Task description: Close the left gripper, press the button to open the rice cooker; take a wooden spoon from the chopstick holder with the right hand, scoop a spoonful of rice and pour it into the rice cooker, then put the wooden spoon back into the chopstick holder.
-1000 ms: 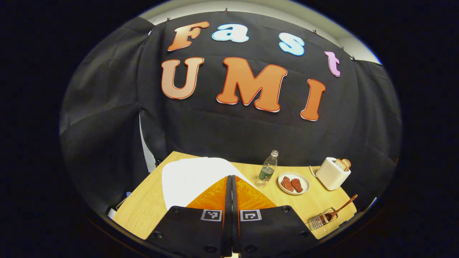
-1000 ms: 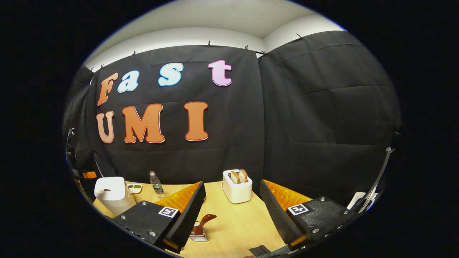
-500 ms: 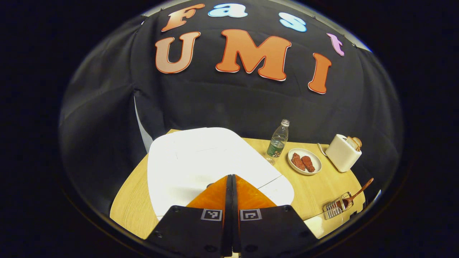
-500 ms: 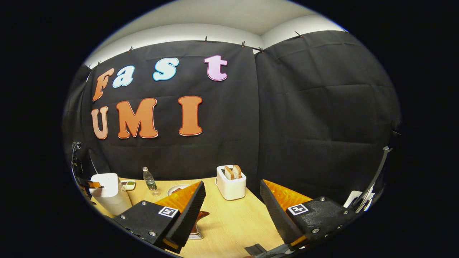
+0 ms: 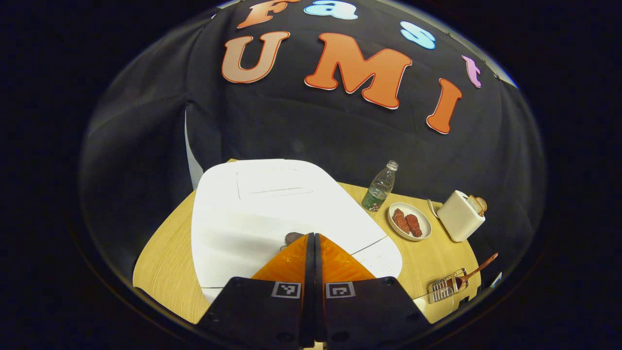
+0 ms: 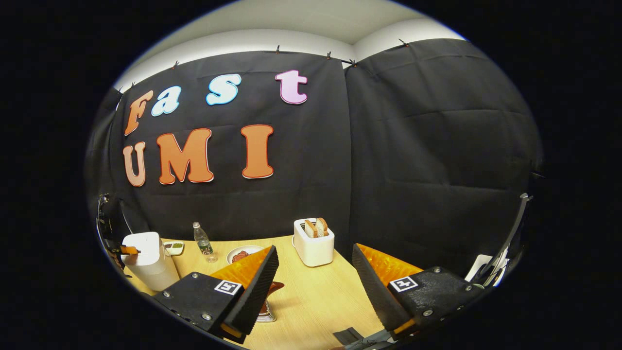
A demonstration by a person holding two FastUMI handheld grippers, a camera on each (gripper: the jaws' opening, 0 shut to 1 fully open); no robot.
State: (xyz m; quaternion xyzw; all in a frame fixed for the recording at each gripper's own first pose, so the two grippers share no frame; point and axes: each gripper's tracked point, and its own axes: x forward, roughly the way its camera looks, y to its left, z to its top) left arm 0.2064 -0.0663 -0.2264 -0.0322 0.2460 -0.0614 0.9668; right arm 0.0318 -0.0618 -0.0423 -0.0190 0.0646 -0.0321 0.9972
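In the left gripper view the white rice cooker point(image 5: 272, 214) sits close below me with its lid down. My left gripper point(image 5: 311, 238) is shut, its tips right at the small dark button point(image 5: 292, 237) on the lid's front. A wooden spoon point(image 5: 474, 272) lies in the wire chopstick holder point(image 5: 444, 289) at the table's right edge. In the right gripper view my right gripper point(image 6: 315, 265) is open above the table, nothing between its fingers. The spoon's handle point(image 6: 275, 288) and the holder point(image 6: 266, 316) peek out beside its left finger. The rice cooker point(image 6: 146, 257) stands far left there, the left gripper's tip touching its top.
A water bottle point(image 5: 380, 187), a plate with two reddish pieces point(image 5: 409, 221) and a white toaster with bread point(image 5: 460, 216) stand along the back of the wooden table point(image 5: 165, 257). A small dish point(image 6: 174, 248) lies behind the cooker. A dark flat item point(image 6: 347, 335) sits near the front edge.
My left gripper has come down and forward over the rice cooker lid until its shut tips reach the button. The right gripper has drifted slightly and stays open.
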